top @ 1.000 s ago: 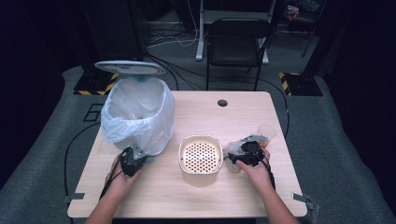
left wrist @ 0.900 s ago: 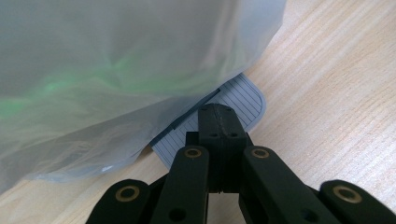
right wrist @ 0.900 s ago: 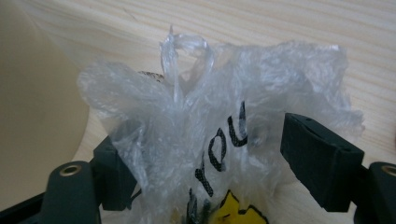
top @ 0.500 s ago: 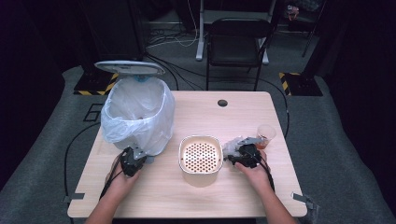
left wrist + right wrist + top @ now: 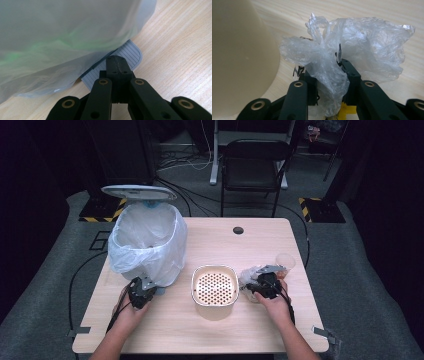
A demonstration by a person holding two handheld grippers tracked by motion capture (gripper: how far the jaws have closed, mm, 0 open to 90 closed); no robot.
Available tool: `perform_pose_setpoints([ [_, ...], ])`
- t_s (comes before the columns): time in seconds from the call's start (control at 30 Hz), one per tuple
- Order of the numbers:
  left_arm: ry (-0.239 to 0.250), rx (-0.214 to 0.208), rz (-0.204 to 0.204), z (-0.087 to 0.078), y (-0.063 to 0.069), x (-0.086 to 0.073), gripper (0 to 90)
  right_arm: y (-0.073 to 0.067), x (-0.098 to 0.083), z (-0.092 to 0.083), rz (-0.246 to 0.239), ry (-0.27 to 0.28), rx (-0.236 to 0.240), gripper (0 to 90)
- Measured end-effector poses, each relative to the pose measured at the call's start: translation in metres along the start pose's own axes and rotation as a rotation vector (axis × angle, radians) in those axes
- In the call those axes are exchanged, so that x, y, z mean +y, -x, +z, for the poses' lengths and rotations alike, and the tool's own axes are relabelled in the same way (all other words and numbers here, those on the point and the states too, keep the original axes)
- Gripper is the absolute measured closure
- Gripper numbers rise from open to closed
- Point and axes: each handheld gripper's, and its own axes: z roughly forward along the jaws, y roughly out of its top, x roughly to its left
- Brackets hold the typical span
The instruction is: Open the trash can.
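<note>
1 bin [image 5: 150, 245], 1 basket [image 5: 215, 287], 1 cup [image 5: 285, 261]

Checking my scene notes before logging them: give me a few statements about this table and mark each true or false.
1. The right claw is shut on crumpled clear plastic. True.
2. The left claw is wide open. False: its jaws are pressed together, over the ridged grey pedal at the bin's foot.
3. The bin is lined with a translucent bag, lid raised. True.
4. The perforated cream basket sits left of the bin. False: it stands right of it, between the two claws.
</note>
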Motion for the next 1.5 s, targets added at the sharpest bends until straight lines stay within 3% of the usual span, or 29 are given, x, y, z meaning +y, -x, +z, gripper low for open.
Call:
perform_pose_setpoints([
  [0.3, 0.0, -0.003, 0.01, 0.0, 0.0, 0.0, 90.0, -0.004, 0.02, -0.031, -0.028, 0.051, 0.001, 71.4],
  [0.47, -0.001, 0.001, 0.017, 0.0, 0.0, 0.0, 90.0, -0.01, 0.044, -0.06, -0.057, 0.084, 0.021, 71.4],
  [0.7, 0.002, 0.002, 0.009, 0.0, 0.001, 0.0, 90.0, -0.016, 0.066, -0.08, -0.097, 0.104, 0.017, 71.4],
  [0.73, -0.001, 0.004, 0.042, -0.001, -0.001, 0.0, 90.0, -0.018, 0.073, -0.086, -0.096, 0.112, 0.025, 71.4],
  [0.77, -0.001, 0.004, 0.042, -0.001, -0.001, 0.0, 90.0, -0.018, 0.073, -0.086, -0.096, 0.112, 0.025, 71.4],
  [0.8, 0.006, 0.006, 0.009, 0.0, 0.001, 0.0, 90.0, -0.02, 0.08, -0.09, -0.104, 0.123, 0.036, 71.4],
  [1.17, -0.005, 0.004, 0.01, -0.001, 0.001, 0.0, 90.0, -0.048, 0.123, -0.107, -0.17, 0.14, 0.105, 71.5],
  [1.5, 0.0, 0.01, 0.011, 0.0, 0.001, 0.0, 90.0, -0.077, 0.158, -0.106, -0.233, 0.142, 0.151, 71.7],
])
